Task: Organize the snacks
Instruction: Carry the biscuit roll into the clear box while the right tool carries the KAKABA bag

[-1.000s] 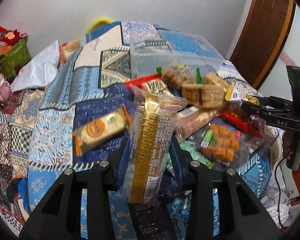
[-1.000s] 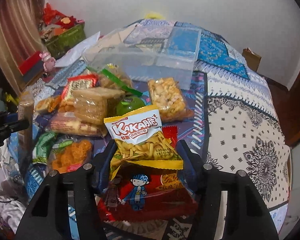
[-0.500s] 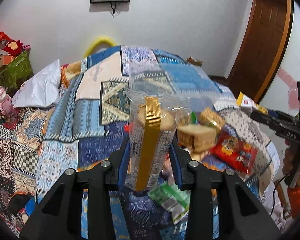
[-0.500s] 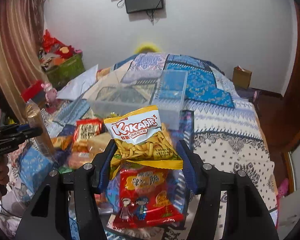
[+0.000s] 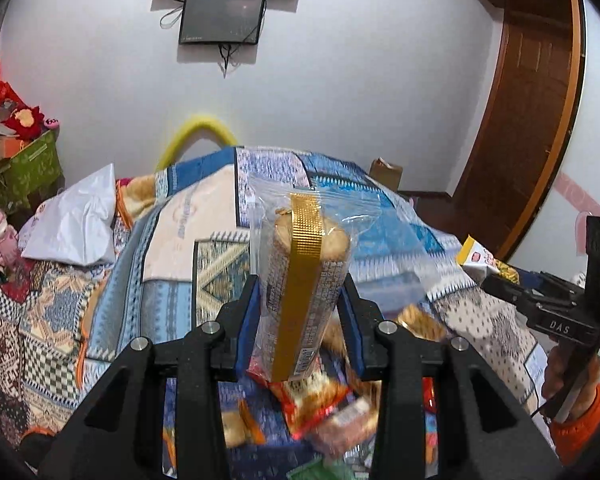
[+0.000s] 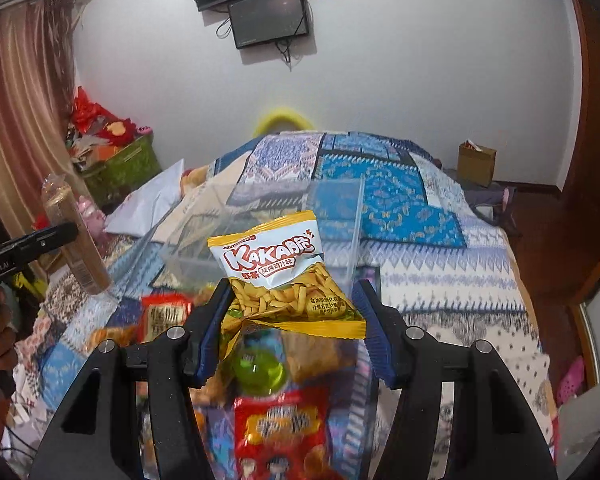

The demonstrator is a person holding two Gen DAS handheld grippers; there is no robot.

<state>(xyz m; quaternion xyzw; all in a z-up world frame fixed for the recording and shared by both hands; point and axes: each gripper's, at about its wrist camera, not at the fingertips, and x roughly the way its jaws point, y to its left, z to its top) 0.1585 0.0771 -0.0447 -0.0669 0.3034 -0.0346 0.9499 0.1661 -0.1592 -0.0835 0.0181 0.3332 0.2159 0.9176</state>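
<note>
The biscuit pack (image 5: 300, 280), clear wrap with a gold strip, stands upright, pinched by the left gripper (image 5: 300, 316) above the bed (image 5: 172, 292). The yellow-and-white chip bag (image 6: 288, 276) sits clamped in the right gripper (image 6: 290, 320), angled down near the clear bin (image 6: 340, 216).

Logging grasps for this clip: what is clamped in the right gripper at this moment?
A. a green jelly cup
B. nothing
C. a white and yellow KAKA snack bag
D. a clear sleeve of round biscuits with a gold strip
C: in the right wrist view the right gripper has its blue pads pressed on both sides of the KAKA snack bag, lifted above the pile on the bed.
</note>
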